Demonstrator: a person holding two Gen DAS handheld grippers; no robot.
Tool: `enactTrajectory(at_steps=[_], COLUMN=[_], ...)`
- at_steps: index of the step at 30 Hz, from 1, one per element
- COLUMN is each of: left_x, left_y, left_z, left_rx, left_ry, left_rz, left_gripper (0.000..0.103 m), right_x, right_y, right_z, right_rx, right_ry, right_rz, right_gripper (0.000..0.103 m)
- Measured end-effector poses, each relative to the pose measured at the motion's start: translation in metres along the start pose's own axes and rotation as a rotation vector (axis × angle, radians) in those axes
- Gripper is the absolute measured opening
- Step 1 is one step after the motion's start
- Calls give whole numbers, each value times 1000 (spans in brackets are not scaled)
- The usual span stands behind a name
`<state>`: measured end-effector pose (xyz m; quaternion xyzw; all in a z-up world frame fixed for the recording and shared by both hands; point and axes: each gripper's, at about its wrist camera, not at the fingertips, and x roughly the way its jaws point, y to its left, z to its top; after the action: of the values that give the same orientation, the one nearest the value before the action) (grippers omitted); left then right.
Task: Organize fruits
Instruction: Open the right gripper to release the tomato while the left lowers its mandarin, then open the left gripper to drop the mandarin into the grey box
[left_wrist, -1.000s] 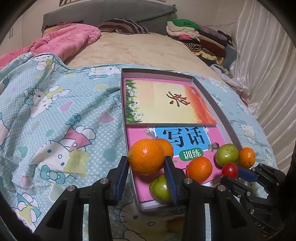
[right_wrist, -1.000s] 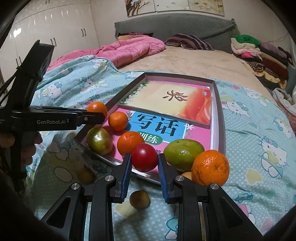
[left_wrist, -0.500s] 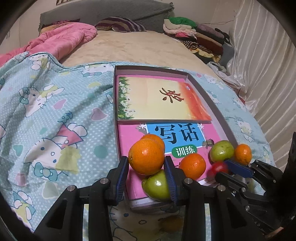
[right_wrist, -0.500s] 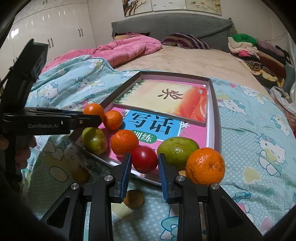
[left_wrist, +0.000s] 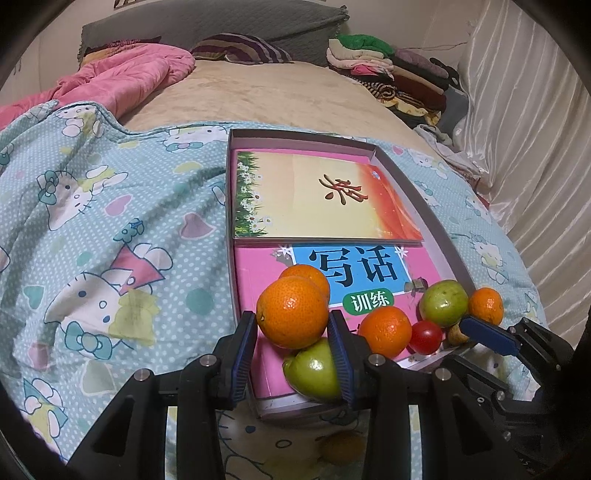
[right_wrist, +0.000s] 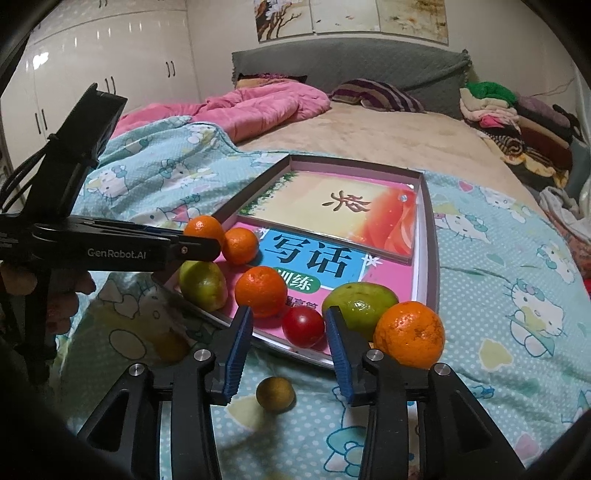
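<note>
Fruit crowds the near end of the shallow tray (left_wrist: 436, 236) on the patterned bedspread (left_wrist: 110, 229). In the left wrist view, the left gripper (left_wrist: 291, 332) is clamped on an orange (left_wrist: 291, 317) above a green fruit (left_wrist: 314, 369). In the right wrist view, the right gripper (right_wrist: 288, 332) has just been opening; its pads stand clear of the red tomato (right_wrist: 303, 326) between them, which rests in the tray beside a larger green fruit (right_wrist: 360, 304).
</note>
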<state>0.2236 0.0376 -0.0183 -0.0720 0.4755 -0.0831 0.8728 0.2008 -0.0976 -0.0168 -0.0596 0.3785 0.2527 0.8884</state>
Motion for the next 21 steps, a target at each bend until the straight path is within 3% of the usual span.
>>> enactTrajectory(at_steps=[11, 21], left_x=[-6, -12], left_y=[-1, -8], left_z=[-3, -5], left_rx=[-4, 6], left_ry=[-20, -29], left_rz=[-2, 7], left_gripper=[43, 53], right_x=[-14, -19], right_y=[-1, -6], right_z=[-3, -4], right_rx=[-19, 3], right_ry=[-52, -59], right_rz=[7, 5], right_gripper=[55, 57])
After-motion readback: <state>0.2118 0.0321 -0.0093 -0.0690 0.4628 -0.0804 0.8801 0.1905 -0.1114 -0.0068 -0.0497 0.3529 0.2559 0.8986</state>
